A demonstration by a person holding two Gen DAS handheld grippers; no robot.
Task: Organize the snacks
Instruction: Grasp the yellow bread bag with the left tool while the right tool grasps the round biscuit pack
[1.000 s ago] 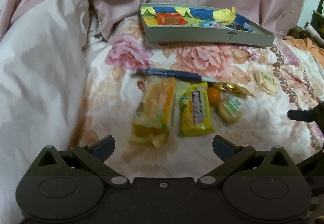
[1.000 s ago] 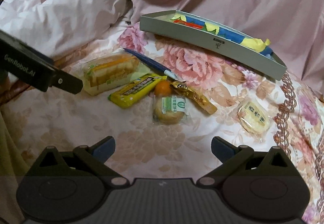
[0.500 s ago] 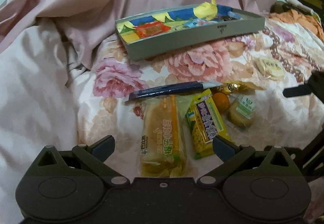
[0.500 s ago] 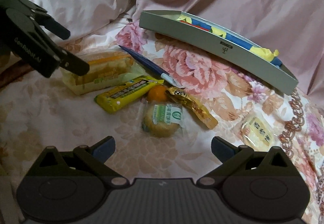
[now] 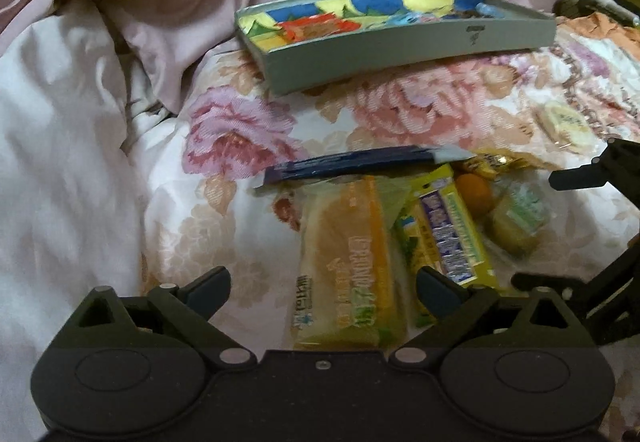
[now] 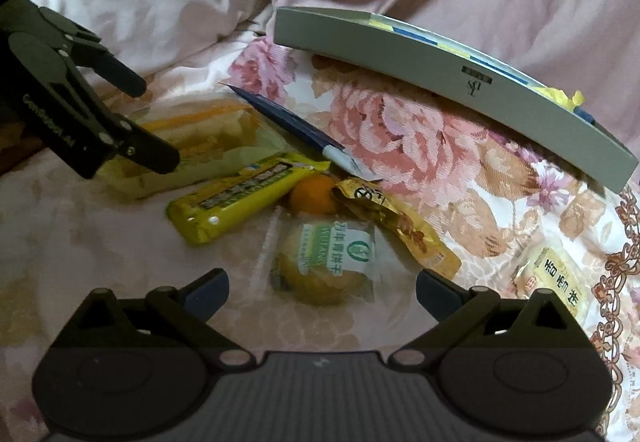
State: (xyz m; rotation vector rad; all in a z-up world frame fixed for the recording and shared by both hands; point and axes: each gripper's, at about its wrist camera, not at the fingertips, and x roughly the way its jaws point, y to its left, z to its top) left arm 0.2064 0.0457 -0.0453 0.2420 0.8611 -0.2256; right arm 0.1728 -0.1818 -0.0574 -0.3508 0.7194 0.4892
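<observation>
Flowered satin covers the bed (image 5: 248, 130), and on it the snacks lie in a loose cluster, most of them overlapping, so each will likely have to be lifted off singly. The grey tray (image 5: 400, 50) sits beyond them, its far edge propped on the rumpled pink quilt (image 5: 160, 2); a few bright wrappers already lie inside it, which suggests it is where the rest belong.

The left claw (image 5: 323, 288) hangs low over the near end of the clear-wrapped sponge cake (image 5: 348, 266), with the cake's near end showing between its 2 fingers. Its jaws have just been closing a little from their widest, yet they stand well apart and no pad presses the wrapper, so nothing is held. That framing reads as lining up for a pick along the cake's narrow width.

The right claw (image 6: 322, 288) is wide open and empty, poised above the round green-labelled pastry (image 6: 324, 270). The yellow bar (image 6: 240, 198) leans across the cake's wrapper, with the orange (image 6: 314, 194) tucked between it and the gold packet (image 6: 400, 230). A blue sachet (image 6: 296, 122) lies behind the cluster, and 1 pale square cookie (image 6: 554, 282) rests well apart on the right. Working from both sides at once would keep the 2 claws clear of each other.
</observation>
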